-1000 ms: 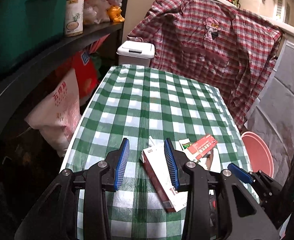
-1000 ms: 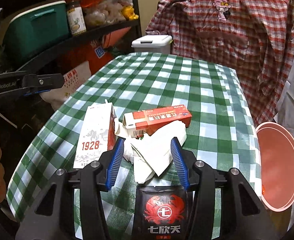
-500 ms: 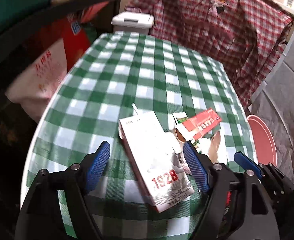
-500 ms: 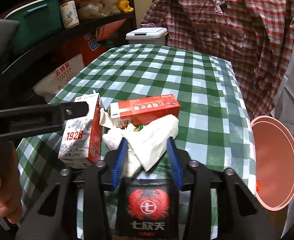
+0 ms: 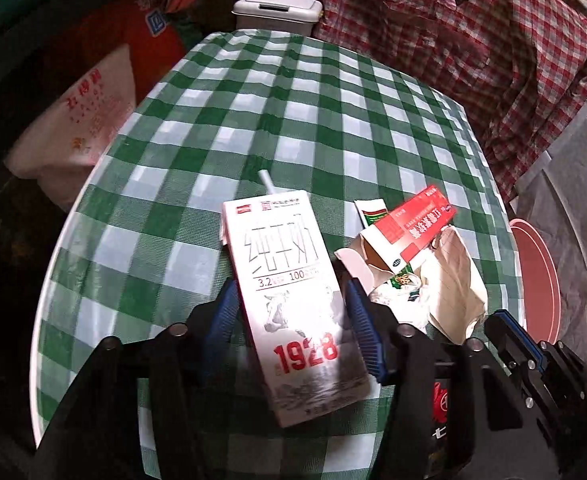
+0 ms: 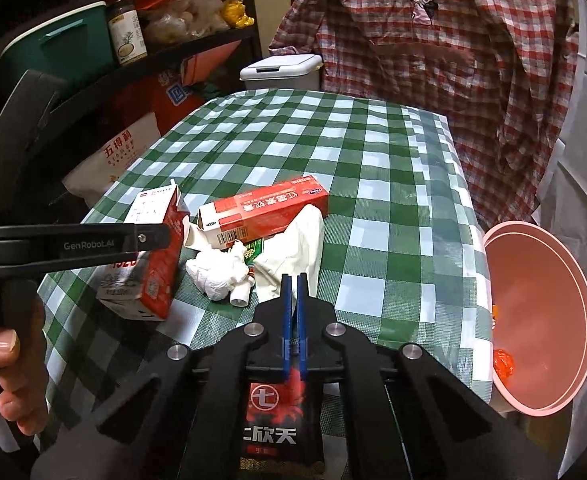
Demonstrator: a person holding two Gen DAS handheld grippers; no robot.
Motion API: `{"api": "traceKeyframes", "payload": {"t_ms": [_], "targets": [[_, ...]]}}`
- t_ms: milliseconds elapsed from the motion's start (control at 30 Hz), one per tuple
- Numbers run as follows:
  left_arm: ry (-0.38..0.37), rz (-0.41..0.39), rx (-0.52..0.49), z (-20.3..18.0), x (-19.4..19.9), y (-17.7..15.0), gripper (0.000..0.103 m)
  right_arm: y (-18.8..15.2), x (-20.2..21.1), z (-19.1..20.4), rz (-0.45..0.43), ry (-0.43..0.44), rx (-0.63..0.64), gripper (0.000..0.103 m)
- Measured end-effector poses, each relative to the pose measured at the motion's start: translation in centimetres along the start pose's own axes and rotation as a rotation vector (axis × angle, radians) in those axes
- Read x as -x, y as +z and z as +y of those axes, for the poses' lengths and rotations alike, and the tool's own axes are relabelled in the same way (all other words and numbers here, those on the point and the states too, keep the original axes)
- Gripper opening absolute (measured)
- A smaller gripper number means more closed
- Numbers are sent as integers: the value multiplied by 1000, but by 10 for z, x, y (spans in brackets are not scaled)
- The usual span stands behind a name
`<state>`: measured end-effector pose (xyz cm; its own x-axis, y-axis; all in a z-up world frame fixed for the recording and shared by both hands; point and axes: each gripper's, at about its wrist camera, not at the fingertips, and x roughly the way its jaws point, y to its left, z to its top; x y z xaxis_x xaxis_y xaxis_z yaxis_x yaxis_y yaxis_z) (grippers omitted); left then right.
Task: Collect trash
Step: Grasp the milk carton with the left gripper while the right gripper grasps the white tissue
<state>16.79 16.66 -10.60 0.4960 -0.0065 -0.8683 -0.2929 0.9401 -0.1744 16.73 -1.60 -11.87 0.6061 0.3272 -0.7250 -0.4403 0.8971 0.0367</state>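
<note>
Down came our left gripper (image 5: 291,320) since the earlier frame, from hovering over the checked tablecloth (image 5: 253,120) to straddling the milk carton (image 5: 289,292), while our right gripper's jaws, which had stood apart round the tissue, went together.

From the left wrist we saw the carton lying flat, straw end pointing away from us, its long axis running nearly along the gripper's line with the far end tipped a little left. The blue pads sat either side of its lower half and the jaws were closing; the left pad looked to be at the carton's edge, the right one just beside it, so we could not call it a firm grip. We read "1928" in red, and "3.2" and "100" above it. Right of it lay the red medicine box (image 5: 409,228), open-ended, and a cream crumpled paper (image 5: 457,284). Our left hand was plainly the nearer one to the carton.

From the right wrist we saw our right gripper (image 6: 292,300) pinched tight, pads nearly meeting on what looked like the near edge of the cream paper, though the contact itself was hard to see. A white tissue wad (image 6: 217,272) and a small white tube (image 6: 241,294) lay just left of it. The left tool's arm read "GenRobot.AI". A black packet with a red crab (image 6: 271,420) lay under the gripper. The pink bin (image 6: 573,280) stood off the table's right edge, and we judged that the drop point.
</note>
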Motion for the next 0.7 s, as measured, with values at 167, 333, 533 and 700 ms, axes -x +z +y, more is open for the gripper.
{"api": "traceKeyframes", "payload": {"t_ms": [167,333,533,700], "targets": [[21,-9,0,4,7,-1,53,-2,4,2,-13,-16,-1,5],[29,-12,-4,9,12,0,53,0,7,9,-38,-16,-8,49],[36,16,1,17,5,-2,53,4,-10,13,-9,-52,9,48],[26,14,4,21,4,1,53,8,-22,5,18,-80,-20,23]]}}
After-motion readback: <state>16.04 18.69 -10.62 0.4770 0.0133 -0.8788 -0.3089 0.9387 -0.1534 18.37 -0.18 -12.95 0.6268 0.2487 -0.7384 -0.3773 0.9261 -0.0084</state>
